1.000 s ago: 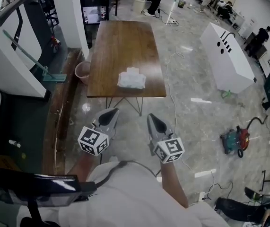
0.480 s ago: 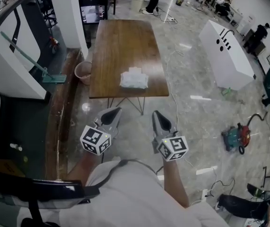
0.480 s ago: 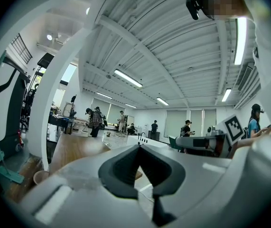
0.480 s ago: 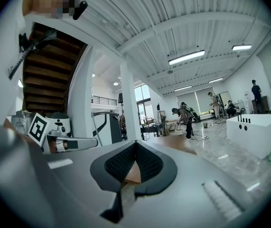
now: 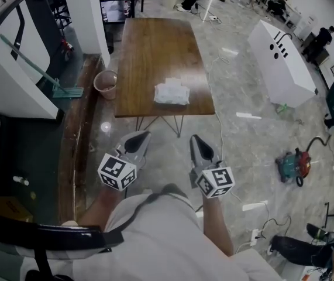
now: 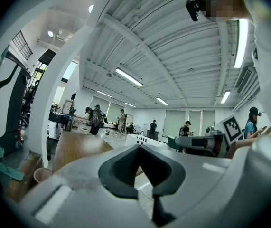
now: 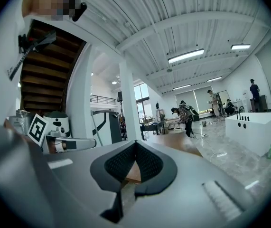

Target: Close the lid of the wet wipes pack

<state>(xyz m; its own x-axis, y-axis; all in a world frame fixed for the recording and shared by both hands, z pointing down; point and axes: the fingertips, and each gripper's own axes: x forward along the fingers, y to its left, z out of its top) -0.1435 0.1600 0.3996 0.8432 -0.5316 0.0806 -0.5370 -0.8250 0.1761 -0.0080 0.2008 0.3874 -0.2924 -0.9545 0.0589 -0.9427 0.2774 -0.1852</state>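
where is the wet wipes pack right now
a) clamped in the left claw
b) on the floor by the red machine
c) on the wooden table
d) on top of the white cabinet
c, the wet wipes pack lies on the wooden table, near the table end closest to the person.

Wears a white top (image 5: 161,239), crossed at the chest by a thin dark cord (image 5: 134,214). Carries the left tool (image 5: 143,136) and the right tool (image 5: 195,139): smooth grey shells, broad at the rear, tapering to a narrow tip. Lined at each tip with dark pads (image 7: 147,163), finely ribbed on the inner faces. Fitted at the rear with a left cube (image 5: 117,171) and a right cube (image 5: 215,182), white, printed with black square markers.
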